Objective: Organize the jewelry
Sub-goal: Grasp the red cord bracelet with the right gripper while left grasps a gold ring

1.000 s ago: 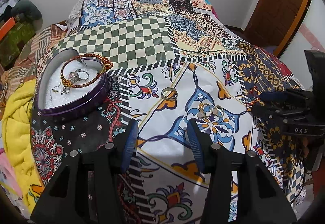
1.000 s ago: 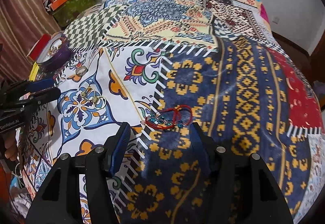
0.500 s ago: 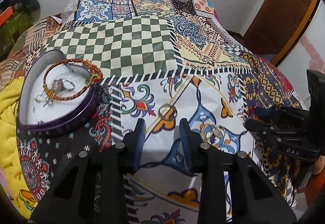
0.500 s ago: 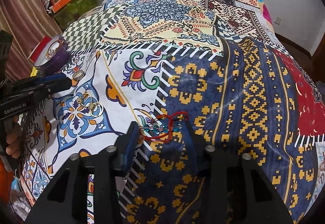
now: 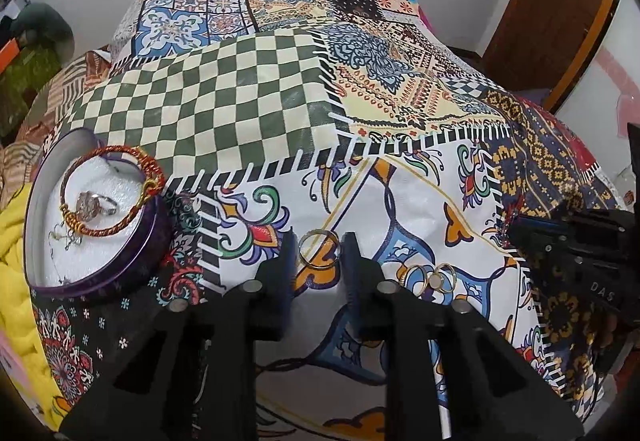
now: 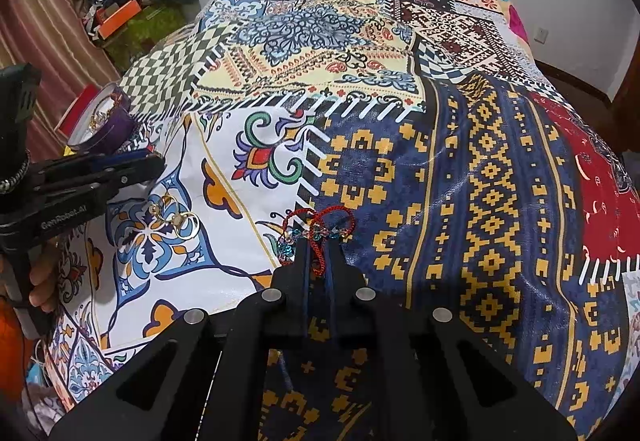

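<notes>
A purple heart-shaped tin sits at the left on the patchwork bedspread and holds a red-gold bangle, a ring and a thin chain. A gold ring lies on the cloth between the fingers of my left gripper, which stand close on either side of it without clearly pressing it. Gold hoop earrings lie just right of it. My right gripper is shut on a red cord bracelet with teal beads. The tin also shows in the right wrist view.
The bedspread covers the whole bed. A yellow blanket lies at the left edge. A wooden door stands at the far right. Clutter and an orange box sit on the floor beyond the bed.
My left gripper moved forward over the gold ring and its fingers narrowed around it. My right gripper moved forward and shut on the red bracelet.
</notes>
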Action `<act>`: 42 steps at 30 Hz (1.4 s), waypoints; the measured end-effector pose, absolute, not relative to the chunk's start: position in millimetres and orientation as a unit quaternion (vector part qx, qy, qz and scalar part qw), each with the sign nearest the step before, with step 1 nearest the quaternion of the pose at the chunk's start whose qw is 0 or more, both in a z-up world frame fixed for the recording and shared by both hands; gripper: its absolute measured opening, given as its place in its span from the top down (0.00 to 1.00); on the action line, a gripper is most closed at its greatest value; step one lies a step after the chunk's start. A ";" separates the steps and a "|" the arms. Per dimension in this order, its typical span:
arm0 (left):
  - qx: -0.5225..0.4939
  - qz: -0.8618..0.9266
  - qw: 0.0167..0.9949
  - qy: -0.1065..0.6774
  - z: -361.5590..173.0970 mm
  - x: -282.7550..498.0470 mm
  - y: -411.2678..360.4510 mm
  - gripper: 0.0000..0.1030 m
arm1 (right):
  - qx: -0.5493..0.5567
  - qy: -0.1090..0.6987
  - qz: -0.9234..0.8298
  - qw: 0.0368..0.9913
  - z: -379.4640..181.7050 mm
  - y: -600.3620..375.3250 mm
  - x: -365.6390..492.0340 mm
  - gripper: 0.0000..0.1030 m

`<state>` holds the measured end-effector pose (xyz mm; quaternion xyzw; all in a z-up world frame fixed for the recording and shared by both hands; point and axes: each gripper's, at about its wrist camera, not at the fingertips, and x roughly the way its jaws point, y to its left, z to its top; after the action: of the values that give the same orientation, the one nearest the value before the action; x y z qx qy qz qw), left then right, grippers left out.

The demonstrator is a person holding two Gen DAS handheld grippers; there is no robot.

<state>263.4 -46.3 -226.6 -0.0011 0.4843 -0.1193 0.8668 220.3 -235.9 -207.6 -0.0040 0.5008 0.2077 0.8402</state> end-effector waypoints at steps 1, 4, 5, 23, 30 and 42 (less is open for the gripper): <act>0.000 -0.119 0.867 0.484 -226.5 263.2 -46.1 0.80 | -0.001 0.498 0.208 0.842 -205.7 -237.1 219.3 0.95; 0.000 -0.115 0.869 0.481 -224.7 260.9 -45.7 0.80 | 0.002 0.489 0.208 0.847 -199.7 -239.4 217.1 0.95; -0.002 -0.115 0.870 0.480 -223.6 259.8 -44.9 0.80 | 0.003 0.487 0.207 0.848 -198.0 -239.6 216.4 0.95; -0.014 -0.104 0.901 0.421 -176.7 220.4 -19.1 0.80 | -0.065 0.521 0.193 0.829 -197.6 -223.9 209.9 0.47; -0.017 -0.101 0.902 0.419 -178.2 216.2 -13.7 0.80 | -0.080 0.530 0.206 0.819 -212.8 -211.1 222.9 0.47; -0.030 -0.089 0.904 0.417 -175.3 209.9 -0.8 0.80 | -0.067 0.510 0.208 0.832 -206.3 -216.1 220.1 0.95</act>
<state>209.9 -0.8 -175.3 -0.0302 0.4173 -0.0886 0.9039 220.1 -216.1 -206.3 -0.0668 0.5098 0.2078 0.8321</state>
